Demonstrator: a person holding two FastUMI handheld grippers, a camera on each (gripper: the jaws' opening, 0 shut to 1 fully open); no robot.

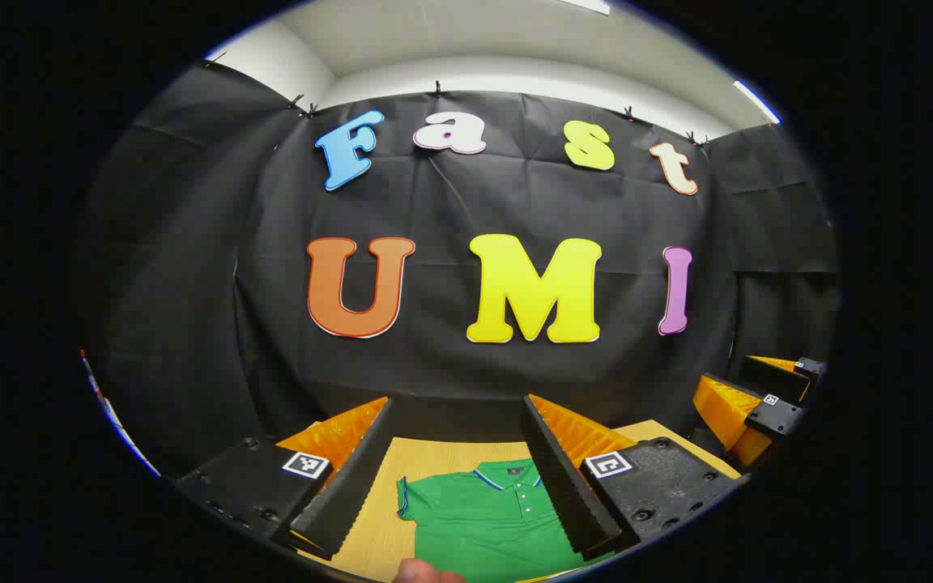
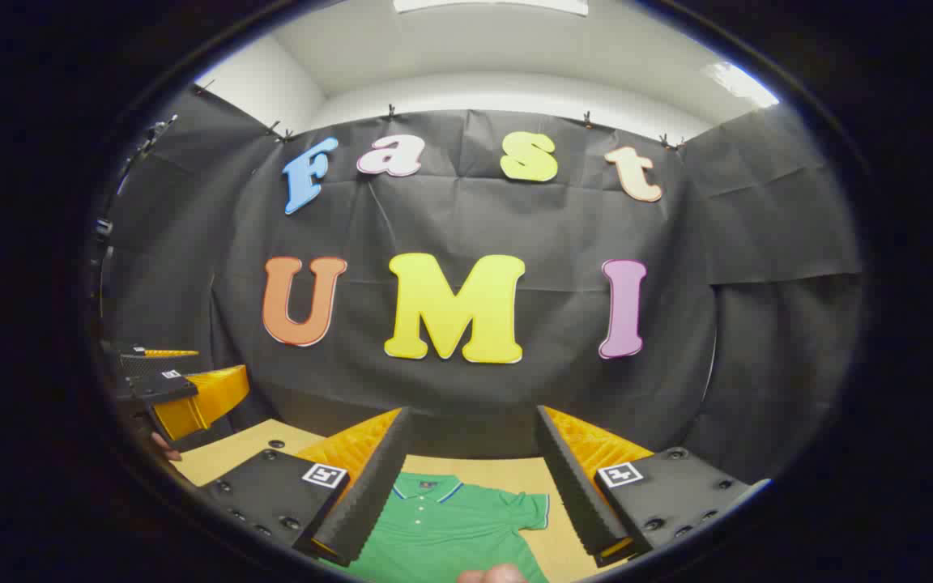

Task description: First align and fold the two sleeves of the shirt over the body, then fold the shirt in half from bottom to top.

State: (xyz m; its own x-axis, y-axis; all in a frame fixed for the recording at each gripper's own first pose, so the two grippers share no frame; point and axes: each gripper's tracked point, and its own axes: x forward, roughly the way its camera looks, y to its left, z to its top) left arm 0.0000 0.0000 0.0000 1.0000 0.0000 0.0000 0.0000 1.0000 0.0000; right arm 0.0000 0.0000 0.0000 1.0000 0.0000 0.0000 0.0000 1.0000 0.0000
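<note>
Left gripper (image 1: 457, 478): I see my fingers spread wide, nothing between them, held above the tabletop (image 1: 426, 457).
Right gripper (image 2: 470, 484): fingers likewise wide apart, gripping nothing; also visible off to the right in the left gripper view.
Shirt (image 1: 487, 522): green polo, lying flat on the tabletop, collar toward the booth wall. In the left gripper view it sits between my fingers, one sleeve (image 1: 406, 495) spread out near the left finger, the body running under the right finger. In the right gripper view the other sleeve (image 2: 533, 510) lies out toward the right finger, with the collar just beside the left finger.
Contact: neither pair of fingers touches the shirt.
Fold state: both sleeves out flat, not folded over the body.
Hand (image 1: 428, 573): a fingertip at the bottom edge, below the shirt.
</note>
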